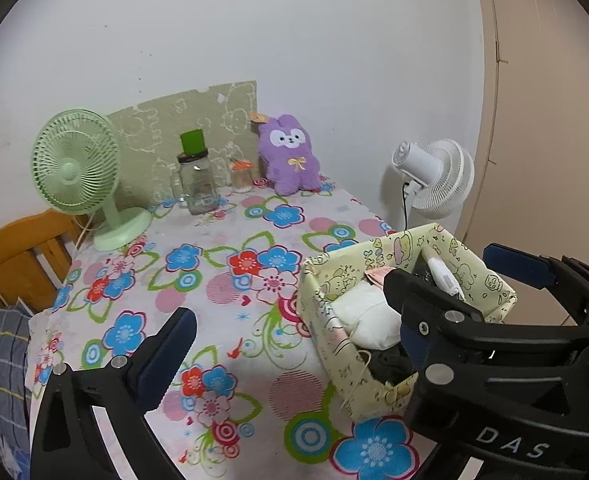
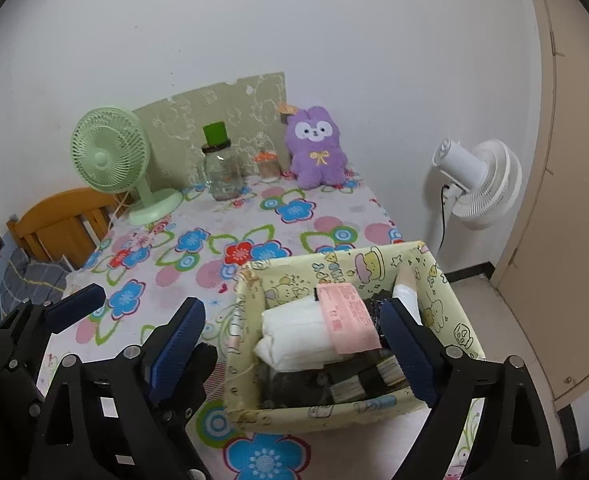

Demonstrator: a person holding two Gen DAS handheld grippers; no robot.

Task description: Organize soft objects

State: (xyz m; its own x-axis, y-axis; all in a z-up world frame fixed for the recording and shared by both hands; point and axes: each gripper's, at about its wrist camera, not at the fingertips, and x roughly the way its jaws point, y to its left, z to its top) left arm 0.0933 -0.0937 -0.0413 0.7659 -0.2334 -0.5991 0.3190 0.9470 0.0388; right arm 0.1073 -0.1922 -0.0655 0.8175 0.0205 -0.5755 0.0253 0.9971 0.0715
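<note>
Both tools, left (image 1: 290, 316) and right (image 2: 294, 320), gape empty; the purple plush bunny (image 2: 317, 148) looks light, squashy—pinch its belly.

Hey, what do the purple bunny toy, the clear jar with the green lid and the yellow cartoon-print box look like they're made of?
Purple bunny toy: fuzzy plush fabric, matte pile.
Clear jar with the green lid: see-through and glossy, so glass or clear plastic; the lid looks like plastic.
Yellow cartoon-print box: thin printed fabric or paper, probably over card; its edges are creased and frayed.
</note>
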